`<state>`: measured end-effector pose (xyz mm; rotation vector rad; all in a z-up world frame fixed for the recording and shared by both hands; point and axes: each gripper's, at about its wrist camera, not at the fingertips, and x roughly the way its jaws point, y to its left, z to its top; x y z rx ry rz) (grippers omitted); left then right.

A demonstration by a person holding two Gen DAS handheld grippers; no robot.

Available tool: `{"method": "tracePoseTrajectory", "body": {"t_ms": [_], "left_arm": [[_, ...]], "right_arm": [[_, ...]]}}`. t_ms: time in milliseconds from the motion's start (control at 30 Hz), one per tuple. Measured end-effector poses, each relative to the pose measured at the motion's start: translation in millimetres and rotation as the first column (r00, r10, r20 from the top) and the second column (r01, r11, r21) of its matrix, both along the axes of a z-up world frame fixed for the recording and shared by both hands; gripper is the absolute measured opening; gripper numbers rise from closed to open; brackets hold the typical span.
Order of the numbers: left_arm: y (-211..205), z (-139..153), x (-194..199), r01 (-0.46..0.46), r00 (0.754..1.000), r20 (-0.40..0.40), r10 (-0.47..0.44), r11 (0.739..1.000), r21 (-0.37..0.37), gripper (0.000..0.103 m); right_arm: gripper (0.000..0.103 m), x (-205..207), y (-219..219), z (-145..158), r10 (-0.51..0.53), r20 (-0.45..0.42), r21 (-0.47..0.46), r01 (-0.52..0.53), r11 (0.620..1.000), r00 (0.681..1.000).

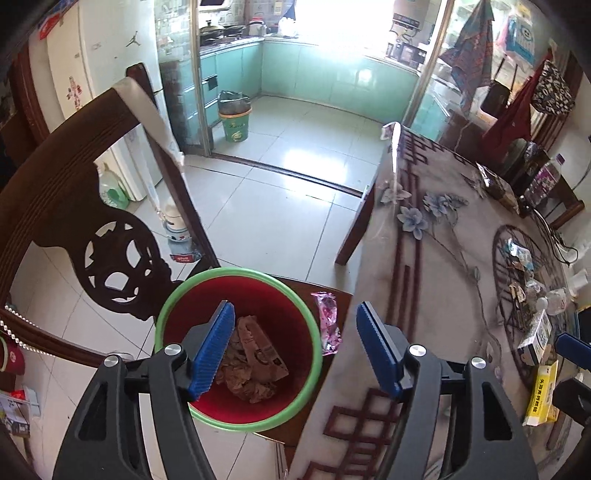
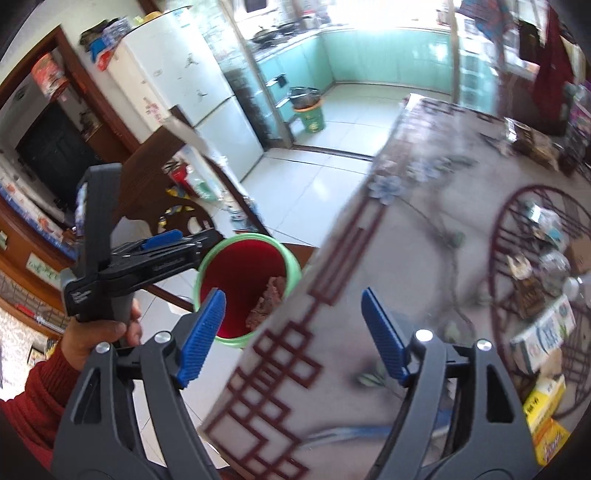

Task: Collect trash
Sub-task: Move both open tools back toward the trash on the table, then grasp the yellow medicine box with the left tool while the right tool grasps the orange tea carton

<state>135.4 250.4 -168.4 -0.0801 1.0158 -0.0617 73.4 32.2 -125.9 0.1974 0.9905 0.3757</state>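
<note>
Left gripper (image 1: 295, 347) wide open with nothing between its blue pads, right over the red bin with a green rim (image 1: 162, 321) on a dark wooden chair (image 1: 66, 206). Crumpled brown paper (image 1: 255, 365) inside that bin, pink wrapper (image 1: 328, 321) on the seat just beside it at 3 o'clock. Right gripper (image 2: 293, 336) open and empty too, above the table edge (image 2: 332, 295), more scraps (image 2: 535, 266) at 3 o'clock.

A home: dining table (image 1: 443, 258) beside a kitchen with fridge (image 2: 192, 96) and, seemingly, stove pans (image 1: 221, 31).
</note>
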Motion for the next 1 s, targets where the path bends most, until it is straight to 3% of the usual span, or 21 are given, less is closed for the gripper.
{"method": "tracePoseTrajectory", "body": {"t_ms": [167,233,333,433,567,667,767,867,1000], "left_arm": [[-51,0,-7,0.073,0.997,-0.014,-0.074,0.996,-0.048,0.067],[-79,1,-12,0.107,0.994,-0.021,-0.109,0.992,-0.07,0.067],[-141,5,-27,0.233,0.971,-0.024,-0.236,0.967,-0.105,0.067],[-207,2,-49,0.367,0.926,-0.041,-0.376,0.919,-0.142,0.068],[-292,-9,-80,0.517,0.844,-0.085,-0.529,0.846,-0.133,0.072],[-338,-18,-94,0.574,0.788,-0.127,-0.602,0.794,-0.199,0.072],[-370,-31,-107,0.603,0.749,-0.174,-0.639,0.766,-0.222,0.072],[-388,-46,-118,0.606,0.732,-0.219,-0.645,0.764,-0.221,0.072],[-397,-65,-122,0.56,0.747,-0.265,-0.609,0.792,-0.243,0.07]], "right_arm": [[0.075,-25,-74,-12,-0.112,-0.07,-0.031,0.11,0.993,0.991],[0.077,-40,-112,-13,-0.137,-0.084,-0.098,0.129,0.987,0.987],[0.082,-56,-157,-20,-0.131,-0.127,-0.211,0.103,0.972,0.983],[0.082,-71,-203,-33,-0.109,-0.211,-0.292,0.043,0.955,0.972],[0.082,-92,-245,-51,-0.065,-0.287,-0.388,-0.054,0.92,0.956],[0.083,-103,-266,-67,-0.029,-0.332,-0.374,-0.103,0.922,0.943],[0.083,-112,-277,-81,0.0,-0.368,-0.358,-0.141,0.923,0.93],[0.083,-120,-283,-90,0.027,-0.382,-0.359,-0.175,0.917,0.924],[0.088,-120,-286,-96,0.073,-0.385,-0.355,-0.221,0.908,0.92]]}}
